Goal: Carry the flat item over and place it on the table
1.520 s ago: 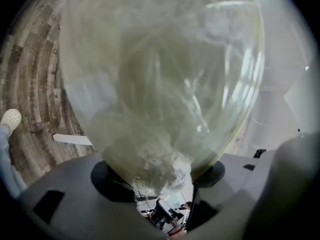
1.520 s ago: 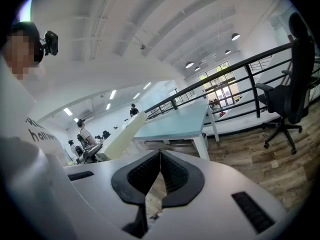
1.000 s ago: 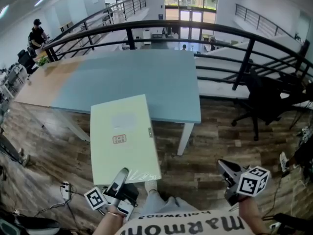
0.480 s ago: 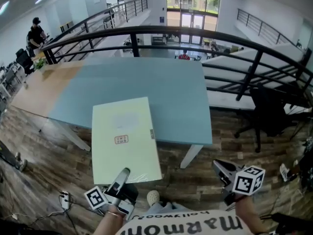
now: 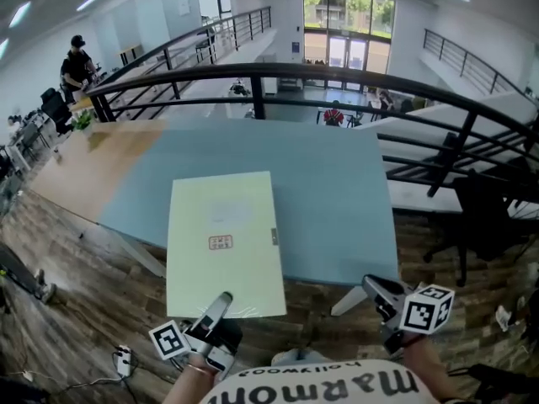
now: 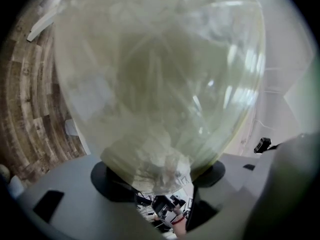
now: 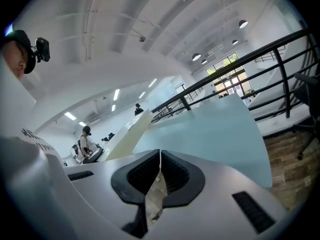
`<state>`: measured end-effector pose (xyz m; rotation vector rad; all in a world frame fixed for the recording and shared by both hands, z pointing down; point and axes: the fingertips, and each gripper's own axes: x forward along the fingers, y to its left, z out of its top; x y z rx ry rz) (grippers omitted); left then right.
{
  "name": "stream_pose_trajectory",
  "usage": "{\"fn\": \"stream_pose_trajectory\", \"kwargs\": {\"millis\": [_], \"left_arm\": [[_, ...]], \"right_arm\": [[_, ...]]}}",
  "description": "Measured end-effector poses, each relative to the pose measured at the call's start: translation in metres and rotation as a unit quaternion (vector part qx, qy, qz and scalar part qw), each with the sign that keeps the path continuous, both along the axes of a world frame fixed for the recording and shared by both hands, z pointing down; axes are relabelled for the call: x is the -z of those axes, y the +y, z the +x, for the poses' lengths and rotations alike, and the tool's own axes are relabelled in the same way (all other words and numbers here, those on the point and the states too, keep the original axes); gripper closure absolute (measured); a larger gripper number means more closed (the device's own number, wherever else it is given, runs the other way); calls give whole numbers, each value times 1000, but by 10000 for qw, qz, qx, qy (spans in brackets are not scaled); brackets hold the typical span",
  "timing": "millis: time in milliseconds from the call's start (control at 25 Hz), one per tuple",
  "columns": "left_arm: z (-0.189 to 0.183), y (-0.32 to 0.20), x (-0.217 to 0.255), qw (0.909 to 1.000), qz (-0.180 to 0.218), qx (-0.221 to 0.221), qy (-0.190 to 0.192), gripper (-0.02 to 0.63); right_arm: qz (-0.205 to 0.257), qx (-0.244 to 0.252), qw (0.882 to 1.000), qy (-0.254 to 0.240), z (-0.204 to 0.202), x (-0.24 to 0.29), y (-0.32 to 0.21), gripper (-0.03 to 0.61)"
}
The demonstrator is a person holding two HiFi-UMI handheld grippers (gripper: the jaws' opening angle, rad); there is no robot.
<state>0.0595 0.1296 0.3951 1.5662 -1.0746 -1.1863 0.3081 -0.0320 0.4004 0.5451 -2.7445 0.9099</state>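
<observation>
Out ahead of both pairs of jaws, a broad blue table (image 5: 337, 192), with a black railing (image 5: 337, 72) beyond its far side. Pinched by its near edge between the jaws of the left gripper (image 5: 221, 300), a pale green flat pack (image 5: 223, 242) in clear wrap, stretching forward from them with its far part over the tabletop and its near part over the wood floor (image 5: 76, 251). Well apart to the right of that pack, the right gripper (image 5: 375, 286), jaws pressed together on nothing, tips toward the table's near right corner.

Left gripper (image 5: 221, 300) clamped tight, right gripper (image 5: 373, 284) closed, empty.
</observation>
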Motion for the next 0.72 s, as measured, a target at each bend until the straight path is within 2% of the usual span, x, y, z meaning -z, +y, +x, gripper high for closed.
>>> {"fn": "stream_pose_trajectory", "kwargs": {"millis": [160, 400, 720], "left_arm": [[-43, -7, 5, 10000, 48, -11, -72, 325], [-57, -9, 1, 9998, 153, 69, -74, 325], [-67, -19, -12, 9992, 83, 259, 300, 325]], "right_arm": [[-9, 157, 9998, -140, -58, 5, -7, 541], [14, 435, 9990, -56, -89, 1, -4, 541], [-141, 655, 9973, 292, -109, -19, 5, 541]]}}
